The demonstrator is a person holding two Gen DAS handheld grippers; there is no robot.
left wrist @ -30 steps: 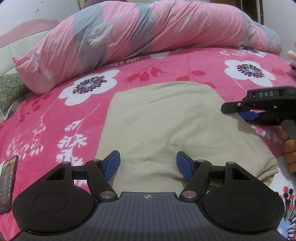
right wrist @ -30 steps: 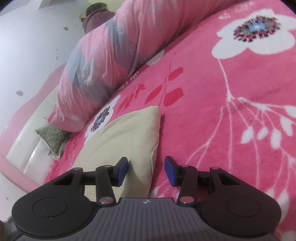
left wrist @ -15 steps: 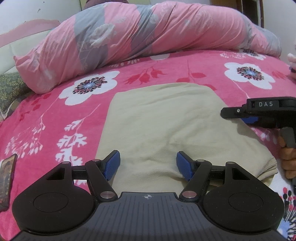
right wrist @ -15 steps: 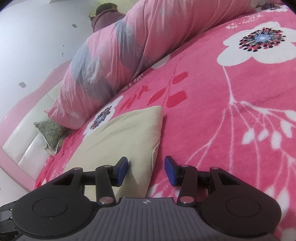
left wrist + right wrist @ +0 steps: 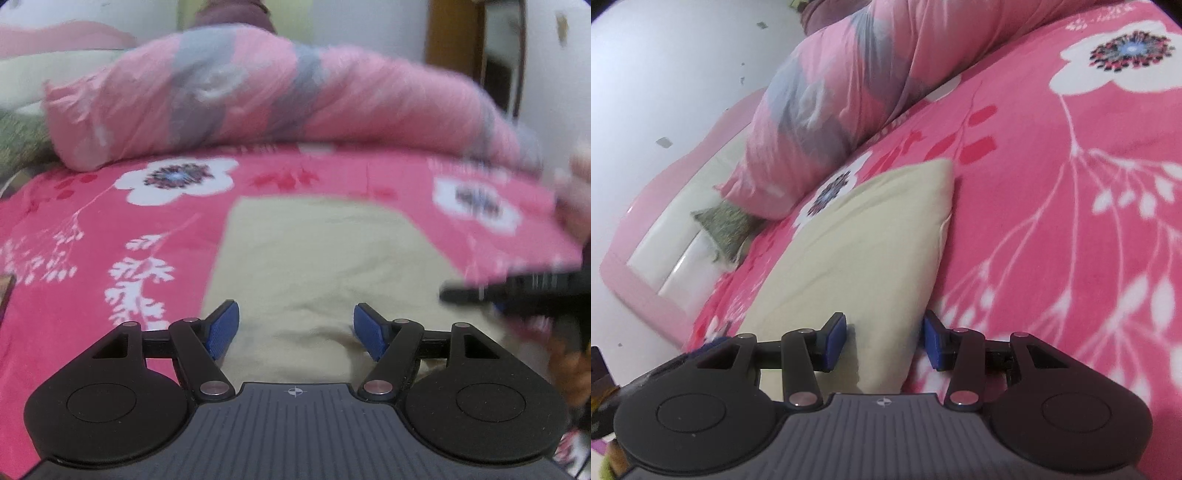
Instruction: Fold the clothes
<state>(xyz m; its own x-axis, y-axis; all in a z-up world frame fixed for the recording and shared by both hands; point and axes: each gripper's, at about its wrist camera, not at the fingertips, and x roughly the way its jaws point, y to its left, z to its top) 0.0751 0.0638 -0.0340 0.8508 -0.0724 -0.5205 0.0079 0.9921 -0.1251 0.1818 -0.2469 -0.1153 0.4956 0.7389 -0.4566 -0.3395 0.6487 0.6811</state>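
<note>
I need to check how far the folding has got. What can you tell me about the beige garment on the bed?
The beige garment is plain, soft-looking cloth with no print, folded into a flat, roughly rectangular pad with a few shallow creases. It lies on the pink floral bedspread, short of the rolled pink and grey quilt. The left gripper is open over its near edge; the right gripper is open astride its right edge. Neither visibly pinches it.
</note>
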